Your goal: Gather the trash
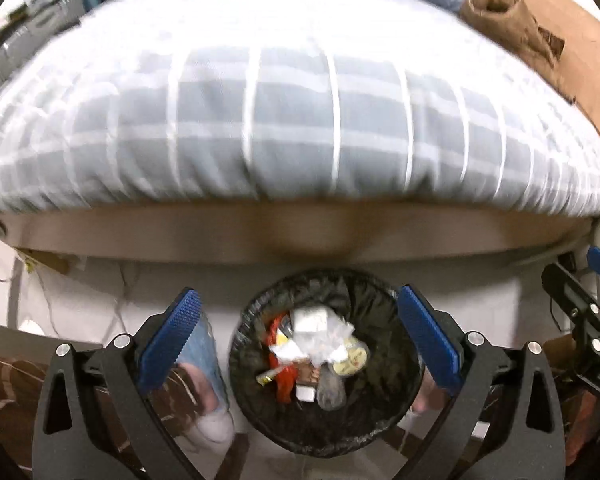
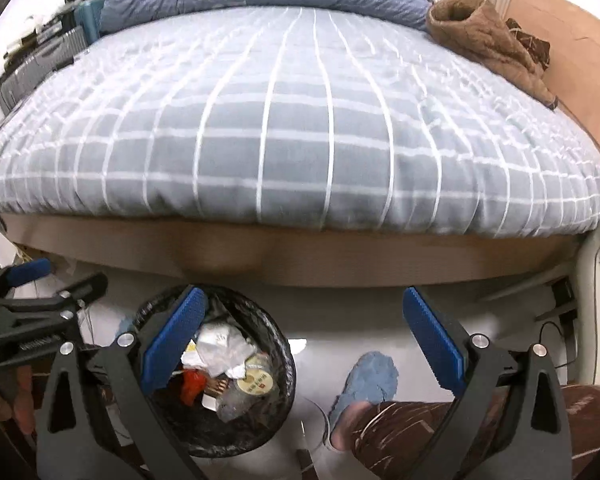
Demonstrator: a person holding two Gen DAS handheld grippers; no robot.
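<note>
I have my left gripper spread wide and empty right above the lined bin so trash falls in, and my right gripper gapes empty beside it.

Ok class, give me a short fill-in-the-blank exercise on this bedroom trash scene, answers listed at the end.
1. The trash bin is lined with a ____ bag.
2. Both the left tongs and the right tongs are ____, holding nothing.
3. The bin stands on the floor in front of the ____.
4. The slipper is ____ in colour.

Answers: black; open; bed; blue
</note>
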